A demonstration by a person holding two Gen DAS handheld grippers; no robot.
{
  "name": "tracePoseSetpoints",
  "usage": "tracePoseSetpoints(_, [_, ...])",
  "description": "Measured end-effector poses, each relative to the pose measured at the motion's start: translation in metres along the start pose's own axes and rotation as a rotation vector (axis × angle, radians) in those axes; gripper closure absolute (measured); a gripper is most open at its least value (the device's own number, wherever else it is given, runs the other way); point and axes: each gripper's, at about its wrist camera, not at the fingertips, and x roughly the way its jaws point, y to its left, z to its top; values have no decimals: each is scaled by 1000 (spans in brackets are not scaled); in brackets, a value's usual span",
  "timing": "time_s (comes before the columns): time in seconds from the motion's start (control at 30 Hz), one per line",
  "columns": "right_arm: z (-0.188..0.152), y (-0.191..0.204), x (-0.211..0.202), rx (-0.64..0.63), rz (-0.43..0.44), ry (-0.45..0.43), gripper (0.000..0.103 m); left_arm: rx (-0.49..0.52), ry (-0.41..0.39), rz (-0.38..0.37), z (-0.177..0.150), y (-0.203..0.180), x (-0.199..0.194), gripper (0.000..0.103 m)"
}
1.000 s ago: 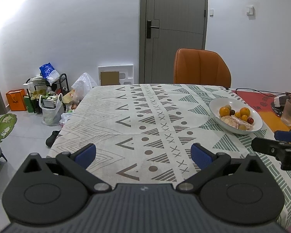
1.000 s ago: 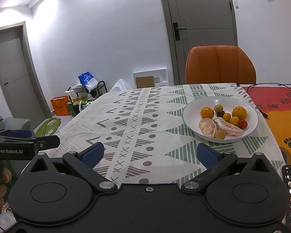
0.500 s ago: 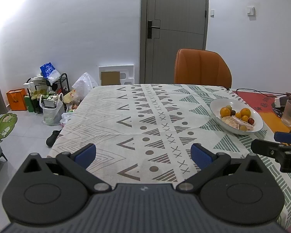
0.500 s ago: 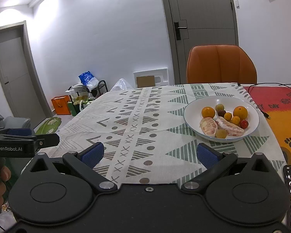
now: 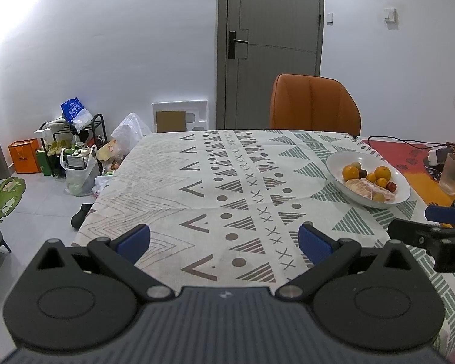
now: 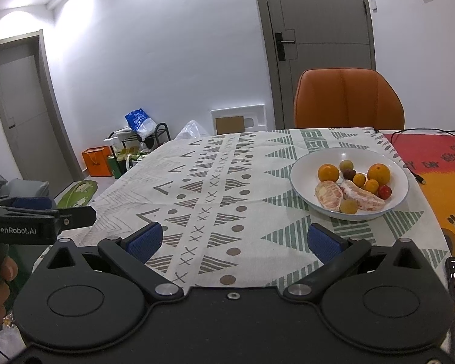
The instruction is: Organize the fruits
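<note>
1. White round ceramic plate (image 6: 300, 179) of fruit, on the patterned tablecloth (image 6: 215, 194), toward its right side.
2. On the plate: two large oranges (image 6: 328, 173), two peeled pale-pink pomelo segments (image 6: 329, 195), small yellow-orange kumquats (image 6: 371, 186), a red cherry-like fruit (image 6: 384, 192), a dark plum (image 6: 349, 174) and greenish round fruits (image 6: 349, 206).
3. Right black gripper with blue pads (image 6: 232, 239): near the plate, over the cloth's near edge, jaws spread apart, nothing held.
4. Left black gripper with blue pads (image 5: 224, 239): well left of the plate, jaws spread apart, nothing held.
5. Orange upholstered chair (image 6: 348, 100): behind the plate.
6. Red-orange printed mat (image 6: 433, 163): right of the plate.
7. Frosted glass tumbler (image 5: 453, 174): right of the plate.
</note>
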Motion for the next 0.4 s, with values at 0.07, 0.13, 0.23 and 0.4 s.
tracePoseSetpoints(0.07, [0, 0, 0, 1, 0, 1, 0, 0, 1, 0, 0, 0, 0, 0])
tracePoseSetpoints(0.13, [0, 1, 0, -2, 0, 1, 0, -1, 2, 0, 0, 0, 1, 0])
tracePoseSetpoints(0.23, [0, 1, 0, -2, 3, 1, 0, -2, -4, -2, 0, 0, 0, 0])
tracePoseSetpoints(0.4, [0, 3, 0, -4, 6, 3, 0, -2, -14, -9, 0, 1, -2, 0])
